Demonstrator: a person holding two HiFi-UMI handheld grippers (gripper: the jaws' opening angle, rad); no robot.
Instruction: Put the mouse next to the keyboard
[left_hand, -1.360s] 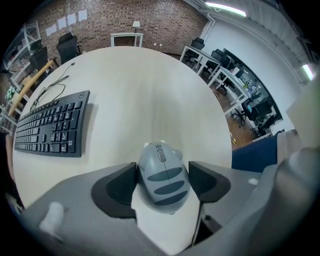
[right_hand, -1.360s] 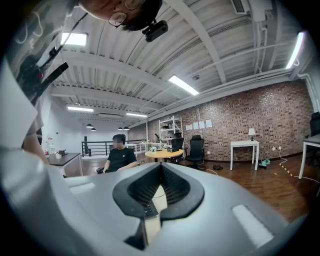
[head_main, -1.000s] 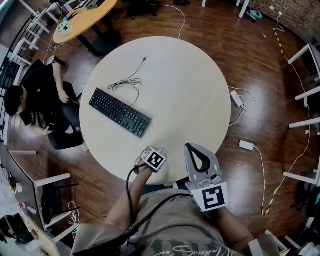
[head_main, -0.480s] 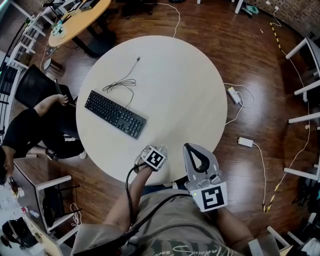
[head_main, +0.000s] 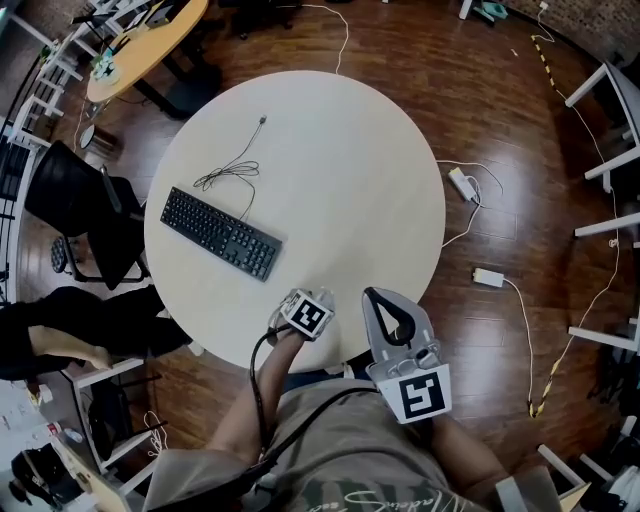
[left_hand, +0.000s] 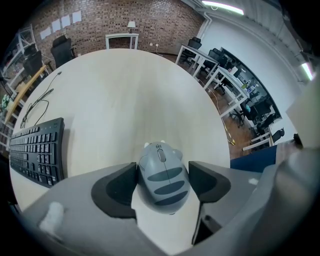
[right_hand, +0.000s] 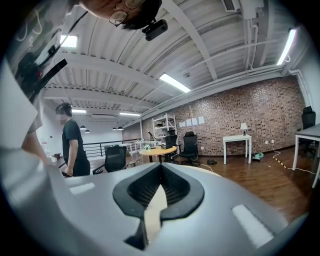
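Observation:
A grey striped mouse (left_hand: 163, 186) sits between the dark pads of my left gripper (left_hand: 162, 168), which is shut on it just above the near edge of the round pale table (head_main: 340, 170). The black keyboard (head_main: 220, 233) lies on the table's left side, seen at far left as the keyboard (left_hand: 35, 150) in the left gripper view, its cable (head_main: 230, 165) coiled behind it. In the head view my left gripper (head_main: 293, 306) hovers over the near rim with the mouse hidden under it. My right gripper (head_main: 376, 297) is beside it, shut and empty, as my right gripper (right_hand: 160, 170) shows.
A black office chair (head_main: 85, 215) stands at the table's left, and a person (head_main: 60, 335) is lower left of it. Power adapters and cords (head_main: 462, 183) lie on the wood floor to the right. A wooden table (head_main: 140, 45) stands top left.
The person at the left has left the chair and moved toward the lower left. Both grippers have stayed almost where they were, the mouse still held.

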